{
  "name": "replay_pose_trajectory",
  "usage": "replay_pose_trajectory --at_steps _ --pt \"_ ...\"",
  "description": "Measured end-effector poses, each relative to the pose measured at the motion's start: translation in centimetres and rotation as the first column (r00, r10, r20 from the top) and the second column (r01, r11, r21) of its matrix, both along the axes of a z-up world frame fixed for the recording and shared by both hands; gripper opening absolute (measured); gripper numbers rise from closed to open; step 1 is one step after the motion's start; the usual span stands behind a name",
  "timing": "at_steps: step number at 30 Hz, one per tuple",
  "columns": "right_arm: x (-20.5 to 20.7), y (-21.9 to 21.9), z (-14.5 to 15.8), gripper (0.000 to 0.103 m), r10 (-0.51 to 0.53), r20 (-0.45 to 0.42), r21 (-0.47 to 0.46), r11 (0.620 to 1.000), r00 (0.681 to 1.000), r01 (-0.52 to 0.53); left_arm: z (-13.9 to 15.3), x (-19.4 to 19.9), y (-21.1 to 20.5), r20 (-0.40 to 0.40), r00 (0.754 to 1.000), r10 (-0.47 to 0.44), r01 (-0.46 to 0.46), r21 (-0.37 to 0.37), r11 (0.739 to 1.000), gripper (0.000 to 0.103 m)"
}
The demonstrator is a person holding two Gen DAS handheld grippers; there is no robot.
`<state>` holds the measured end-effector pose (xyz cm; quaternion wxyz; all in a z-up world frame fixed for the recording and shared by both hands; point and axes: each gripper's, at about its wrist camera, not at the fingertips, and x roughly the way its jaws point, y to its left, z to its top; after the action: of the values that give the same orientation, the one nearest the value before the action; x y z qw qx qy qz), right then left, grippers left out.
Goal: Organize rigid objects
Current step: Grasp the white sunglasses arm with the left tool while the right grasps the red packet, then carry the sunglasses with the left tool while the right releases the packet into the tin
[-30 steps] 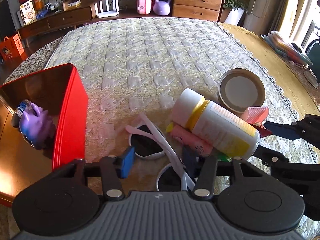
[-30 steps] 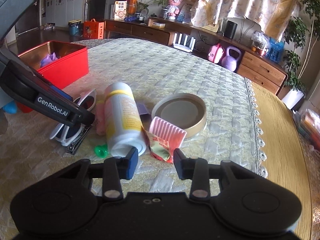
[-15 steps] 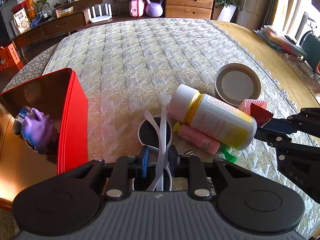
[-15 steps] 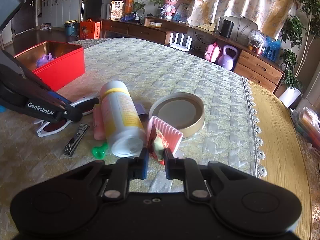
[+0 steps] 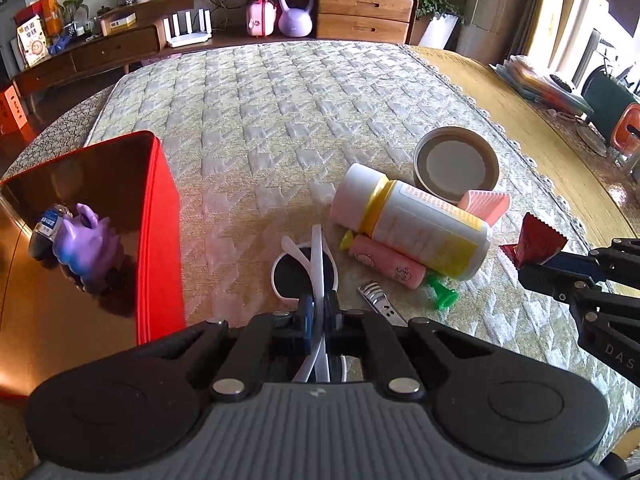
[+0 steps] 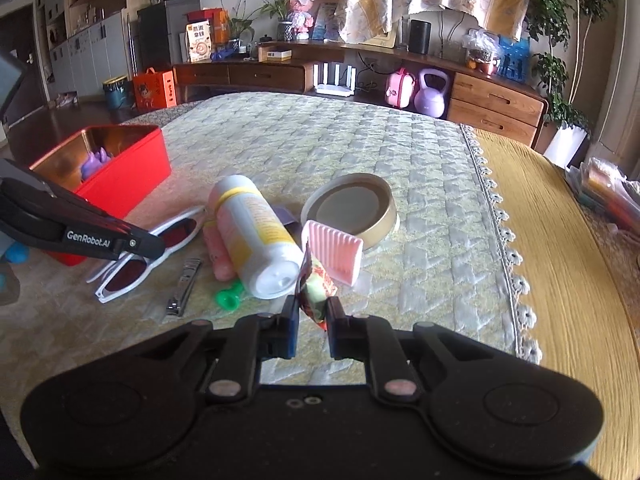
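Both tongs have closed since the earlier frame: left tongs (image 5: 318,312) now pinch the white sunglasses (image 5: 306,264) at lower centre; right tongs (image 6: 313,314) clamp the red snack packet (image 6: 316,284), lifted beside the white bottle (image 6: 256,236)

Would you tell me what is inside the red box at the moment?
Inside the red box a purple toy figure lies against a small bottle with a blue label. The box's near wall hides part of the floor, so other contents cannot be ruled out.
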<state>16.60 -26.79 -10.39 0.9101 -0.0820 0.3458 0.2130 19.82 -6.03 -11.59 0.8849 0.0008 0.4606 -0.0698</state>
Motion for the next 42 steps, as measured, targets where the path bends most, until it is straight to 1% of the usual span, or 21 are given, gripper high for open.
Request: replay_pose_trajectory --at_steps 8,13,19,24,33,38,42 --pt "-1.8 0.2 1.2 0.014 -0.004 -0.009 0.028 1.0 1.0 0.004 1.2 -1.2 1.0 -0.007 1.0 -0.004 0.004 -0.055 0.998 0.005" --pt "-2.6 0.5 2.0 0.014 -0.002 -0.025 0.064 0.998 1.0 0.003 2.1 -1.9 2.0 -0.013 1.0 0.0 -0.001 -0.095 0.995 0.005" --pt "-3.3 1.6 3.2 0.014 0.02 -0.025 0.08 0.997 0.999 -0.018 3.8 -2.9 3.4 -0.003 1.0 0.001 -0.001 -0.146 0.989 0.005" --pt "-3.6 2.9 4.5 0.014 0.041 -0.03 0.088 0.995 0.999 -0.039 5.8 -3.8 4.5 0.03 1.0 0.004 0.001 -0.172 0.985 0.005" --pt "-3.7 6.5 6.8 0.014 0.089 -0.021 0.097 0.992 0.996 -0.087 9.0 -4.8 8.3 0.102 0.994 0.049 -0.03 -0.181 0.983 0.005" --pt "-3.4 9.4 7.9 0.014 0.127 -0.008 0.086 0.988 0.992 -0.126 9.8 -5.1 11.3 0.119 0.989 0.089 -0.066 -0.187 0.98 0.005" --pt "-3.1 11.8 8.5 0.014 0.155 0.001 0.078 0.985 0.988 -0.155 9.8 -5.3 13.8 0.128 0.984 0.123 -0.1 -0.178 0.979 0.005"
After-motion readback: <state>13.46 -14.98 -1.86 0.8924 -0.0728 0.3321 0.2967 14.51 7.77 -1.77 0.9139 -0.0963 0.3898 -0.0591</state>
